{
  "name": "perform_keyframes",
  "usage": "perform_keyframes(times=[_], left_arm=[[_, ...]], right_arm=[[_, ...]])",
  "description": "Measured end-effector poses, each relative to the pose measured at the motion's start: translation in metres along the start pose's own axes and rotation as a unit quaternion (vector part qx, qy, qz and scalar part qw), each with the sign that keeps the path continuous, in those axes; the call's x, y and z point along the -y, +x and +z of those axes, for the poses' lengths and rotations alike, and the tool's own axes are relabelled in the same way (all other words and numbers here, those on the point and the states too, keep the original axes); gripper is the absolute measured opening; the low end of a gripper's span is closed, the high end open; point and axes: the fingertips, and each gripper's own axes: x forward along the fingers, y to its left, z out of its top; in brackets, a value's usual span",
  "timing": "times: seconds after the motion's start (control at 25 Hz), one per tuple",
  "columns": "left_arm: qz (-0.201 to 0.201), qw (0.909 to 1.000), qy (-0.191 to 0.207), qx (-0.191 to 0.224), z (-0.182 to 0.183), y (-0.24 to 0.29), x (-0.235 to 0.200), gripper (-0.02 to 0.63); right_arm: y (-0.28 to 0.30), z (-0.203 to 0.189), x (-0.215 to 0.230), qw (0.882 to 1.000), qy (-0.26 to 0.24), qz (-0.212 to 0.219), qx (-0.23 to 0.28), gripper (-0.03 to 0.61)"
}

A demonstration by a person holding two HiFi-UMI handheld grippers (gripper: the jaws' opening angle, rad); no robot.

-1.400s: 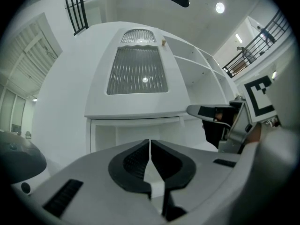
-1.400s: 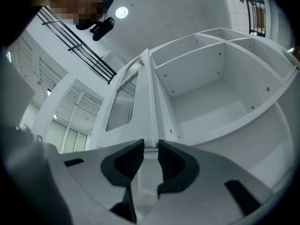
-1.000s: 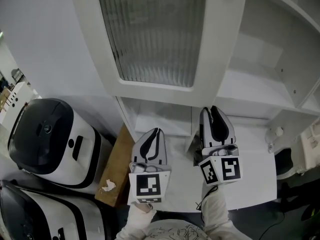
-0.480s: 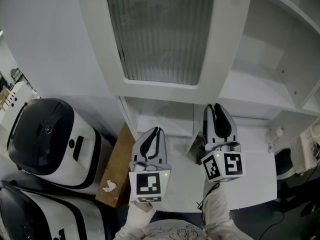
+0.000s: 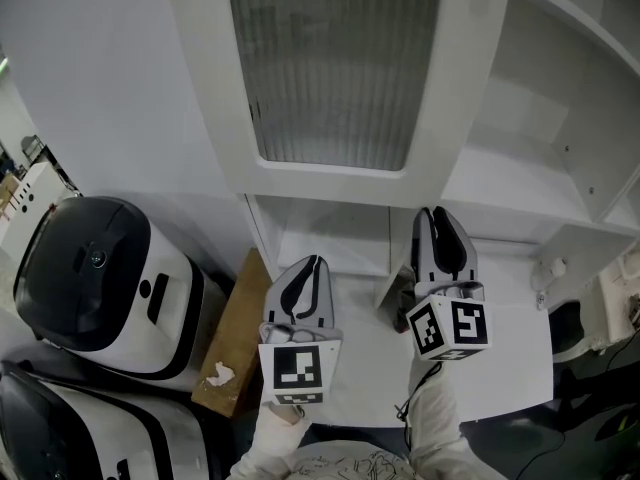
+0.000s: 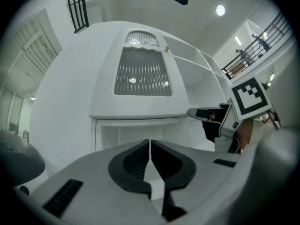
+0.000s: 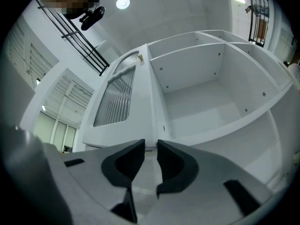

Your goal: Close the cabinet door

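Cabinet door (image 5: 335, 68) hangs swung wide open, ribbed glass panel facing me, just above and ahead of both sets of fingers. The open cabinet compartment (image 5: 520, 158) sits up and to the right of my right fingers, fully exposed, so I judge closing has barely begun, if at all. Right gripper (image 7: 150, 149): my fingers stand a narrow gap apart with nothing between them, tips aimed at the door's lower edge. In the head view they sit right under that edge, and I cannot tell if they touch it. Left gripper (image 6: 150, 146): my fingers are pressed together and empty, lower down and apart from the door, over the white surface (image 5: 500, 358). What's left is the whole swing: push the door round to the right until it sits flush on the frame
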Motion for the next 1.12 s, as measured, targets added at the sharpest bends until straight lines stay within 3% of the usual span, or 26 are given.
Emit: perform_keyframes(times=[0.44, 0.8, 1.12], left_arm=[[0.011, 0.9999, -0.003, 0.002, 0.002, -0.008, -0.013, 0.014], [0.018, 0.9996, -0.006, 0.021, 0.015, -0.017, -0.019, 0.014], [0.02, 0.9985, 0.002, 0.05, 0.037, -0.029, -0.026, 0.014]], right_arm=[[-0.001, 0.001, 0.0, 1.0, -0.005, -0.018, 0.0, 0.081], [-0.023, 0.012, -0.019, 0.997, -0.066, -0.028, 0.012, 0.067], [-0.043, 0.014, -0.036, 0.996, -0.088, -0.033, 0.009, 0.035]])
